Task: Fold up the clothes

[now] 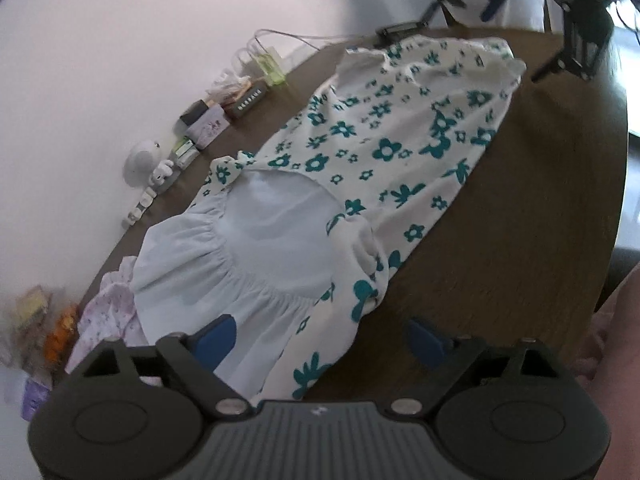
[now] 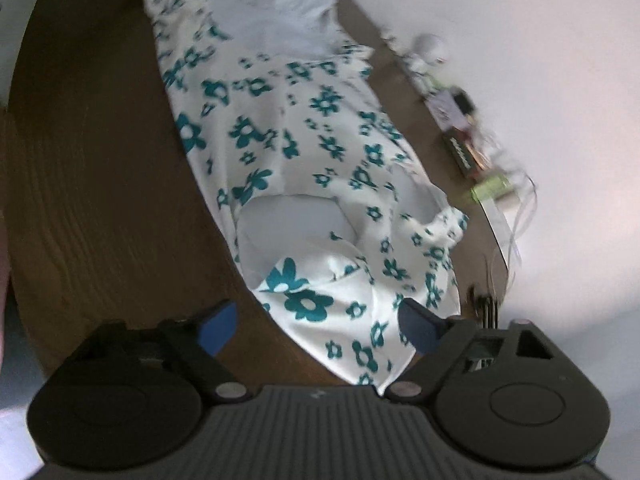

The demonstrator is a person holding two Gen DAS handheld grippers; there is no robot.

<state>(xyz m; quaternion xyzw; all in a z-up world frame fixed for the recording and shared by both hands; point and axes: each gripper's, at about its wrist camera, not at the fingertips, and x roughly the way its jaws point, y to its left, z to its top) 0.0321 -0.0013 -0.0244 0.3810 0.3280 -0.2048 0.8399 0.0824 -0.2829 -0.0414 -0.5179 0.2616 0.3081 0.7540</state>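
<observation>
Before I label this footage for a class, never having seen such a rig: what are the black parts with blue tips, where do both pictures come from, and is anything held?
They are two hand-held grippers, each carrying its own camera. One picture looks along the left gripper, the other along the right gripper. Between them a white dress with teal flowers lies spread on a brown wooden table. Small boxes line the table's wall side. Both grippers' jaws stand open over the dress; nothing is held.
</observation>
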